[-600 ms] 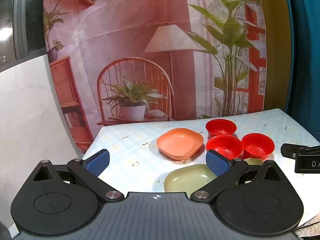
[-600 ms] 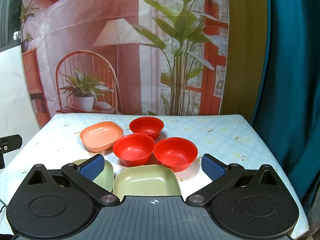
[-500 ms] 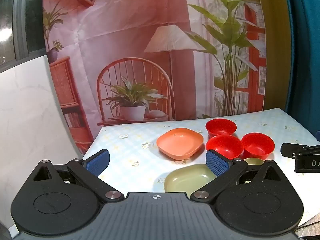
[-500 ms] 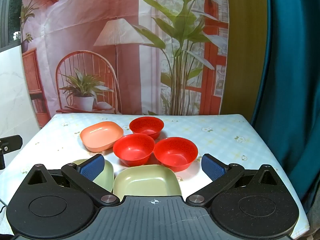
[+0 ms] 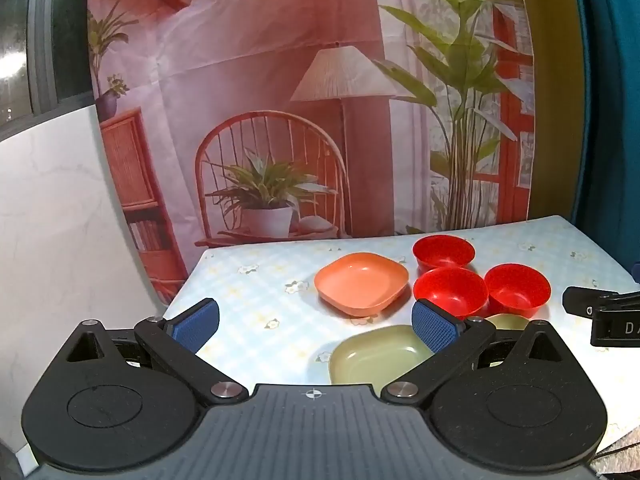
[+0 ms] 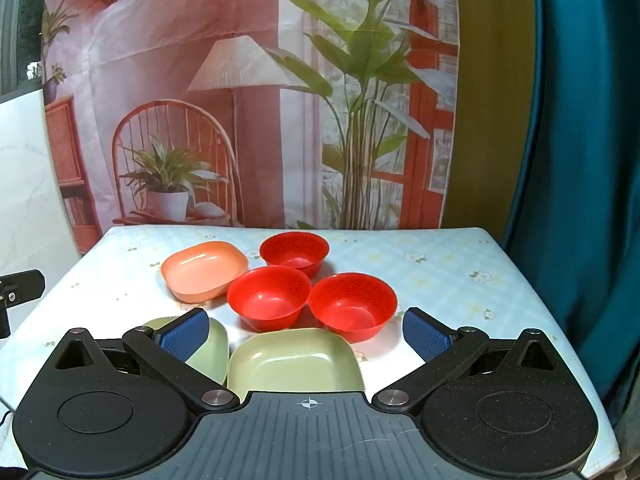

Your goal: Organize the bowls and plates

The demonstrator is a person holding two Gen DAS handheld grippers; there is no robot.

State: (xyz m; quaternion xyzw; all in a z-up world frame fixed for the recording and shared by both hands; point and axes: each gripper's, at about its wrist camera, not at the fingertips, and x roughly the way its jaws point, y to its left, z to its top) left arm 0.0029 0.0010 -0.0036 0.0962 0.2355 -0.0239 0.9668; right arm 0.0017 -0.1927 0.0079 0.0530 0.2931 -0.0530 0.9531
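Three red bowls sit clustered on the table: far (image 6: 295, 251), middle (image 6: 269, 296) and right (image 6: 352, 305). An orange square plate (image 6: 203, 265) lies left of them. Two green square plates lie nearest: one (image 6: 295, 360) between my right fingers, one (image 6: 206, 344) partly behind the left pad. My right gripper (image 6: 305, 334) is open and empty above the front plates. My left gripper (image 5: 316, 325) is open and empty; the orange plate (image 5: 361, 283), a green plate (image 5: 378, 354) and the red bowls (image 5: 450, 290) lie ahead of it.
The table has a pale flowered cloth (image 6: 440, 264). A printed backdrop (image 6: 240, 100) hangs behind it and a teal curtain (image 6: 580, 160) hangs at the right. The right gripper's body (image 5: 604, 316) shows at the left view's right edge.
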